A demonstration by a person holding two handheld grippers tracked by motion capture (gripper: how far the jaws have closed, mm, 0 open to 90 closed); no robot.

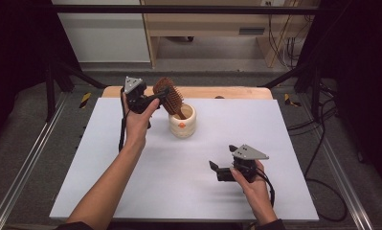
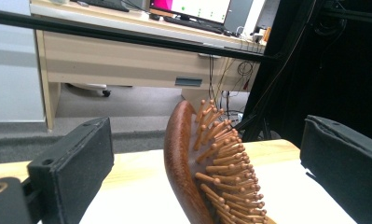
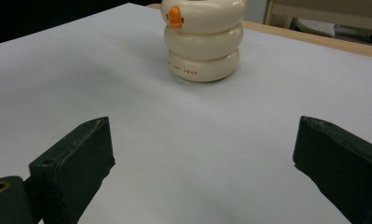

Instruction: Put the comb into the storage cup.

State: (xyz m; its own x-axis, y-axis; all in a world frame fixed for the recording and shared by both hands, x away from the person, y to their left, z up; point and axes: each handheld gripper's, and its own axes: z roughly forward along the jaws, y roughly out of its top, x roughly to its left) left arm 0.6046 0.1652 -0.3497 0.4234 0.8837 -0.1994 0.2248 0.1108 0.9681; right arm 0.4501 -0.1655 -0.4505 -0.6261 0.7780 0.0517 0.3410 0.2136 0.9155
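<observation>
Down at the bottom of the high view, two forearms come up into the frame. Closest is the right gripper [image 1: 216, 168], lower right of centre, held in a hand just above the white worktop [image 1: 131, 191]. Its jaws are spread wide with nothing between them, and the right gripper view confirms that: just bare white surface between the two black pads.

Further up, a bit left of centre in the high view, sits a cream ring-shaped holder [image 1: 182, 122] with a little orange beak on the front. In the right gripper view the holder [image 3: 204, 44] shows up top centre, well apart from the jaws.

A brown wooden hairbrush [image 1: 170, 96] stands in that holder, handle end down inside it, head tilted up and to the left. Right beside the head, upper left of centre, is the left gripper [image 1: 161, 95]. In the left gripper view the hairbrush [image 2: 193, 172] rises between the jaws, bristles facing right, but both pads stand clear of it, so the gripper is wide open and not gripping anything.

Behind the worktop there's a wooden desk [image 2: 127, 60] and grey floor.
</observation>
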